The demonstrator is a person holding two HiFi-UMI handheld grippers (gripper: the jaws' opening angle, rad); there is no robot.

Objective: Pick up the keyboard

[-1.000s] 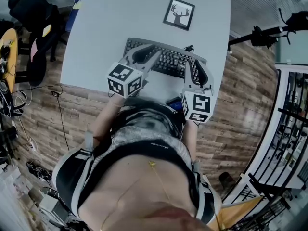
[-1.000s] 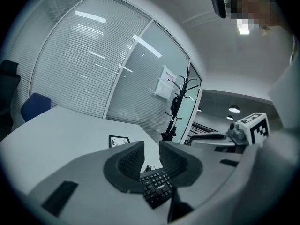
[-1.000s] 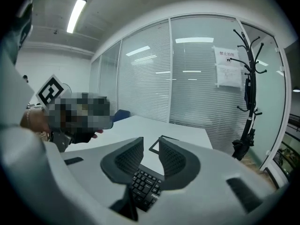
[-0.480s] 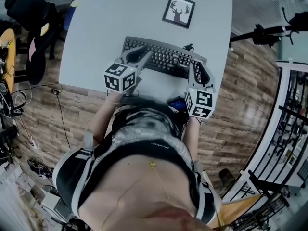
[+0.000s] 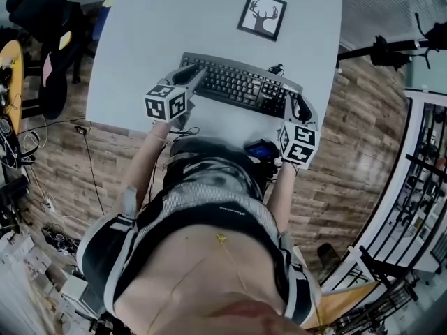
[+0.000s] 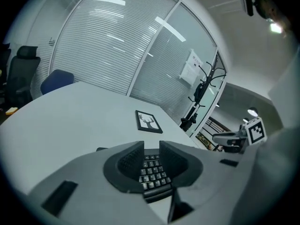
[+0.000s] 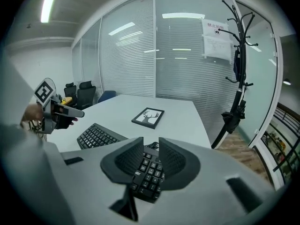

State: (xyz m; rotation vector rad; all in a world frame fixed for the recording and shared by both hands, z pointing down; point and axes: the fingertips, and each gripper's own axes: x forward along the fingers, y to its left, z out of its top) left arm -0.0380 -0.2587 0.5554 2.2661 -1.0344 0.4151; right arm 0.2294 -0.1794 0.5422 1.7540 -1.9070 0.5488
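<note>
A black keyboard point(image 5: 241, 84) lies flat on the white table point(image 5: 154, 26). My left gripper point(image 5: 194, 74) is low at its left end, pointing along it. In the left gripper view the left gripper point(image 6: 151, 146) has its jaws nearly together with nothing between them, and the keyboard's keys point(image 6: 152, 172) show beyond the narrow gap. My right gripper point(image 5: 293, 98) is at the keyboard's right end. In its own view the right gripper point(image 7: 151, 144) looks the same, jaws close together, with the keyboard point(image 7: 147, 172) lying just beyond and below them.
A framed deer picture point(image 5: 262, 16) lies on the table behind the keyboard. A cable point(image 5: 274, 68) leaves the keyboard's far edge. A dark device with a blue screen point(image 5: 262, 149) is at the person's waist. A coat stand point(image 7: 236, 78) and office chairs point(image 6: 21, 74) stand beyond the table.
Both grippers have come down and back toward the person, from over the keyboard's keys to its two ends. The keyboard has stayed where it was.
</note>
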